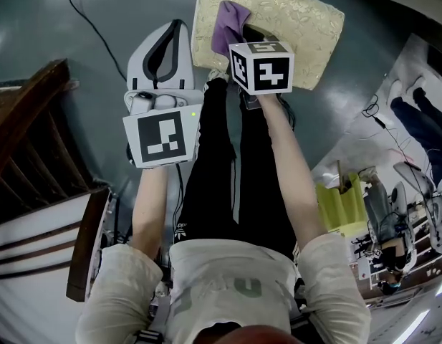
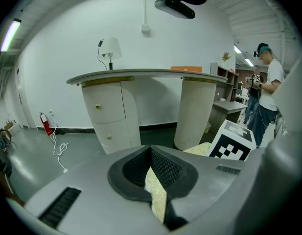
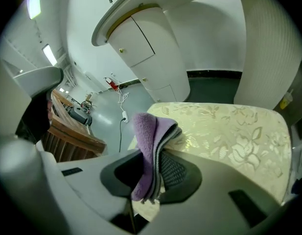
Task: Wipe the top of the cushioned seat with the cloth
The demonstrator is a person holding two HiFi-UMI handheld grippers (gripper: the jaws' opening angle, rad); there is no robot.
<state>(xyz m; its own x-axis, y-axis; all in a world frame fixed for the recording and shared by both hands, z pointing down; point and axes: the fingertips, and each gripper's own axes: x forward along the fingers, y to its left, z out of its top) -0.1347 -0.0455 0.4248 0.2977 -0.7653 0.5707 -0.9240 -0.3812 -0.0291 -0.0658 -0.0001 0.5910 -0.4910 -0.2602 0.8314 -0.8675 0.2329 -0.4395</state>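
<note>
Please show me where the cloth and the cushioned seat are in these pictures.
cloth [image 3: 147, 131]: right gripper view, on its purple upper fold.
cushioned seat [image 1: 299, 20]: head view, on the bare patterned top.

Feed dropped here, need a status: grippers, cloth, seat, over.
Right gripper shut on purple cloth, over cushioned seat, near corner. Left gripper shut, empty, beside the seat. No obstruction seen on seat.

Both arms stretched forward. Left claw [image 1: 178, 26] jaws together, empty. Right claw [image 3: 156, 155] clamped on cloth [image 3: 148, 131].
</note>
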